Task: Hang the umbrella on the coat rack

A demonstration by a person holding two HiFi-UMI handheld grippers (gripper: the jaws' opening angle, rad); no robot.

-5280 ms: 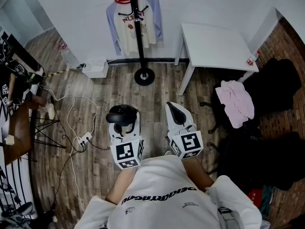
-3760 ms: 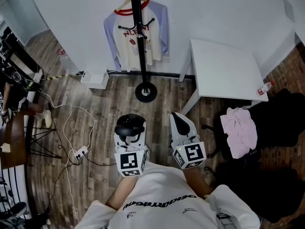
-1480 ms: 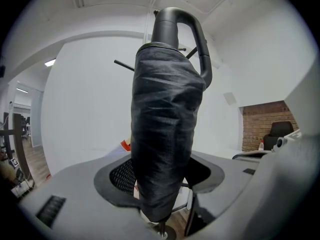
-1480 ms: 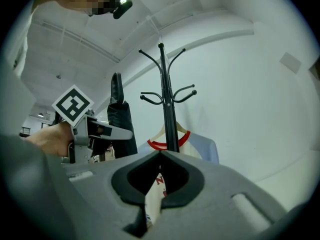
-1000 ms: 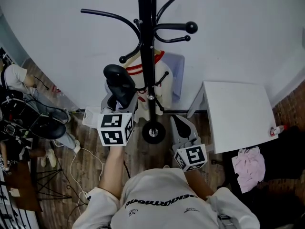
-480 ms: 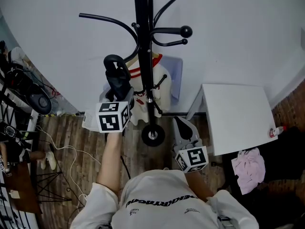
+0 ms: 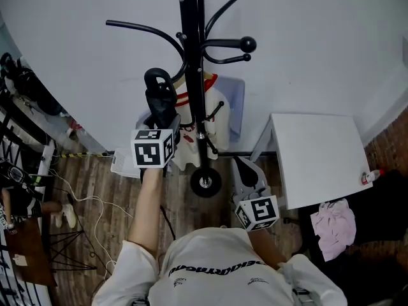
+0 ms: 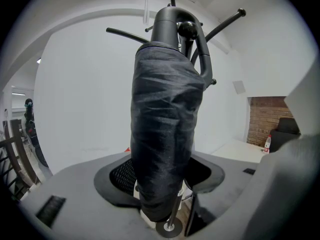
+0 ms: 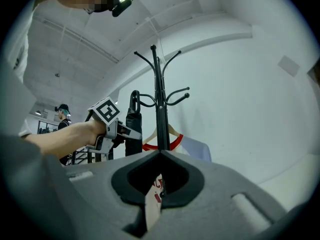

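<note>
A folded black umbrella (image 7: 160,104) stands upright in my left gripper (image 7: 159,121), which is shut on its lower body. In the left gripper view the umbrella (image 8: 165,134) fills the space between the jaws. Its looped handle (image 8: 196,36) is up against a short hook tip of the black coat rack (image 7: 191,56); I cannot tell whether the loop rests on the hook. My right gripper (image 7: 244,169) hangs low beside the rack's base, shut and empty. The right gripper view shows the umbrella (image 9: 133,129) just left of the rack's pole (image 9: 160,109).
A white shirt (image 7: 220,110) with a red collar and blue sleeves hangs on the rack. To the right stands a white table (image 7: 315,155), with a pink cloth (image 7: 333,225) beyond it. Cables (image 7: 95,203) lie on the wooden floor at left. The wall is close behind.
I came up to the rack with the umbrella raised. Over the last second the left gripper carried it a little farther toward the hook. The right gripper stayed low.
</note>
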